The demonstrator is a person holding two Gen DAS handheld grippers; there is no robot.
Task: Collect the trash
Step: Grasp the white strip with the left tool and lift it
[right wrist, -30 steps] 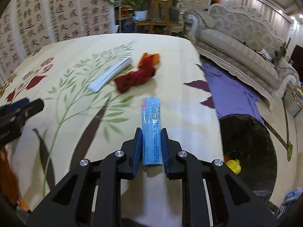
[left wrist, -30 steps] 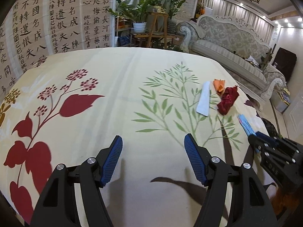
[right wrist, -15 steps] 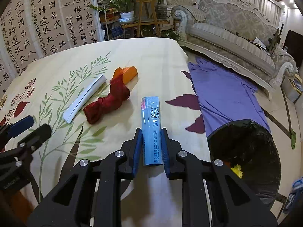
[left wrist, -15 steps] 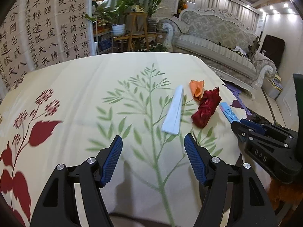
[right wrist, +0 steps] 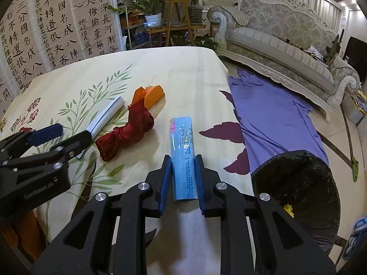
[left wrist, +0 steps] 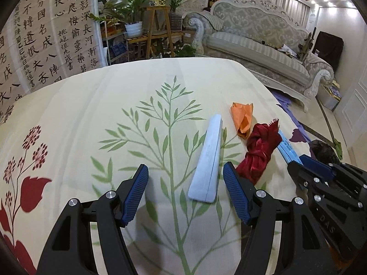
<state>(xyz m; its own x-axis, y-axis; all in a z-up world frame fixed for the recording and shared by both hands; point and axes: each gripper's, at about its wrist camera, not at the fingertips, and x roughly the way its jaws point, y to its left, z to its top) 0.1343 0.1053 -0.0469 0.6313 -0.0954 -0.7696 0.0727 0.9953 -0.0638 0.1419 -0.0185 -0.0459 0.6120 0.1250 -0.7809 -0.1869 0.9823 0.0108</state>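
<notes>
The right gripper (right wrist: 183, 178) clamps a flat, light-blue sachet (right wrist: 182, 151) printed with small text and a pink-tinted tip, held above the floral tablecloth (right wrist: 188, 73) near a black-lined trash bin (right wrist: 298, 183). The left gripper (left wrist: 185, 192) hangs with jaws spread and empty over a pale folded wrapper (left wrist: 207, 165), beside a crumpled red cloth (left wrist: 259, 151) and orange paper (left wrist: 243, 119).

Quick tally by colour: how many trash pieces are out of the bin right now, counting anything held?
Blue: 1, the blue packet, clamped in the right gripper
White: 1, the white paper strip
Orange: 1, the orange wrapper
Red: 1, the red crumpled cloth
Total: 4
</notes>
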